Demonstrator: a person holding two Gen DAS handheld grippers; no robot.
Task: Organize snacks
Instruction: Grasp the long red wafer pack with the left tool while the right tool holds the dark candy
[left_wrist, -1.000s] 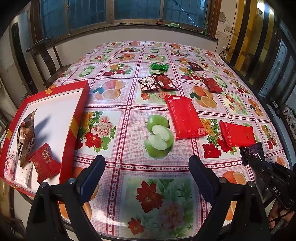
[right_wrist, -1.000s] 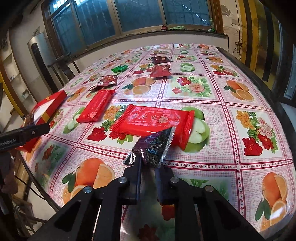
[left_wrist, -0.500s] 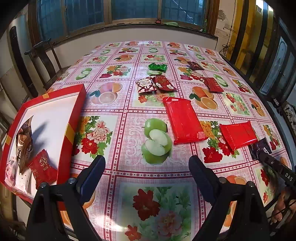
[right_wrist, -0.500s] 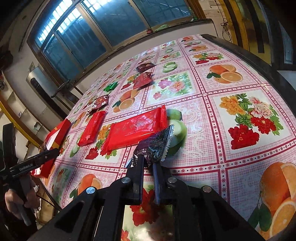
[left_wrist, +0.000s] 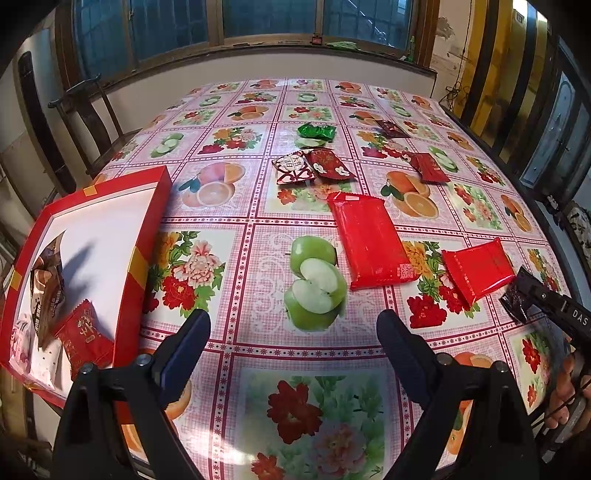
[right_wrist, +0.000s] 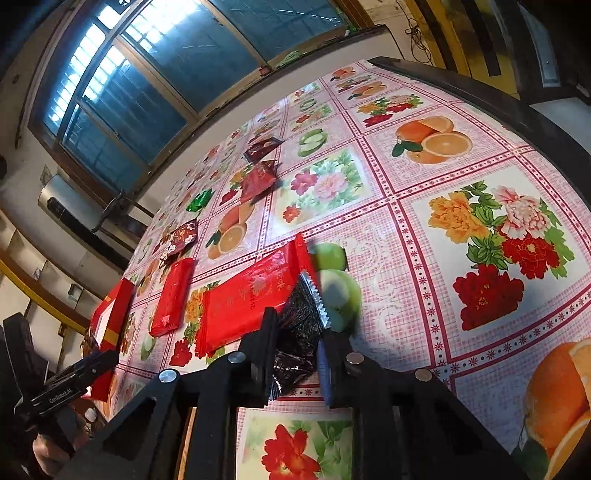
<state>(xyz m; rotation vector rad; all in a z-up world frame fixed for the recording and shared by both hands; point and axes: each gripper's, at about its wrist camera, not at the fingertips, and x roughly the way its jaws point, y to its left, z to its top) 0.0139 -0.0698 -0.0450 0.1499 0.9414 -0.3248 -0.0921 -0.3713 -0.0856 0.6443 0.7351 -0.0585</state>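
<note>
My right gripper (right_wrist: 295, 325) holds a dark foil snack packet (right_wrist: 301, 325) between its fingers, lifted off the table and tilted; the jaws stand a little apart around it. It also shows at the right edge of the left wrist view (left_wrist: 517, 299). My left gripper (left_wrist: 291, 332) is open and empty over the near table. A red box (left_wrist: 144, 236) with a white floor sits at the left, holding several snacks. A long red packet (left_wrist: 369, 240), a smaller red packet (left_wrist: 476, 267), patterned red packets (left_wrist: 314, 166) and a green one (left_wrist: 317, 131) lie on the tablecloth.
The table has a fruit-and-flower oilcloth (left_wrist: 221, 266) and a dark raised edge (right_wrist: 517, 107) on the right. A wooden chair (left_wrist: 88, 122) stands at the far left. Two more red-brown packets (left_wrist: 428, 166) lie far right. Windows line the far wall.
My right gripper has rolled and lifted with the dark packet, and its jaws have parted somewhat. The left gripper has shifted only slightly, staying open.
</note>
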